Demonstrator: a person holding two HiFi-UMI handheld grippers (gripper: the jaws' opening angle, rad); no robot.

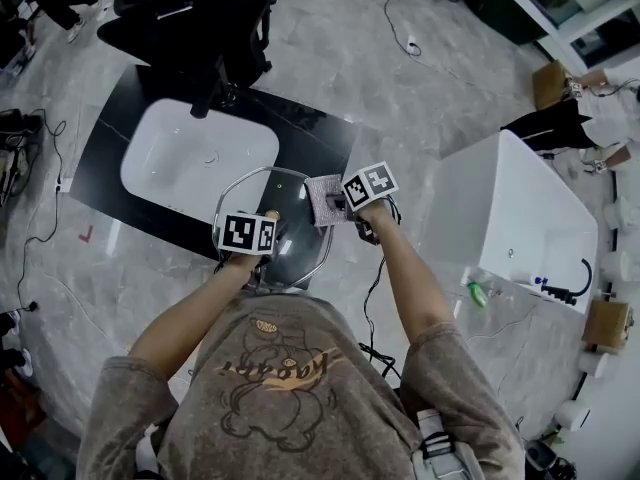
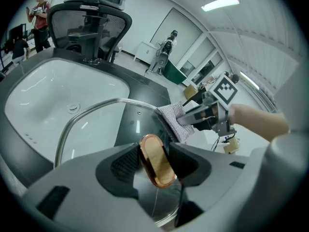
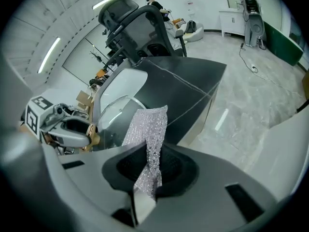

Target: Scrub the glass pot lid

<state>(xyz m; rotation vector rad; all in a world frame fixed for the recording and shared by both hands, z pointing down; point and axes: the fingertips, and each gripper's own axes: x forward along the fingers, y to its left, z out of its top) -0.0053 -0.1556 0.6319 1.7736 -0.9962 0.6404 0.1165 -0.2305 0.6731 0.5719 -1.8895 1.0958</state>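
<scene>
Scrubbing looks barely begun, I judge. My left gripper (image 2: pixel 154 158) has its jaws clamped on the copper knob (image 2: pixel 157 161) of the glass pot lid (image 2: pixel 96 124), at 5 o'clock of the sink (image 1: pixel 195 158). The right gripper (image 3: pixel 149 170) has its jaws pinching the silvery cloth (image 3: pixel 147 129) at the lid's 2 o'clock rim (contact unclear). Most of the glass is left, with 0 suds showing.

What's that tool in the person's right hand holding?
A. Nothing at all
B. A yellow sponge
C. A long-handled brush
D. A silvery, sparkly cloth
D: the right hand-held gripper has its jaws closed on a silvery scrubbing cloth that sticks up out of them, while the left hand-held gripper grips the glass pot lid by its copper-coloured knob.
</scene>
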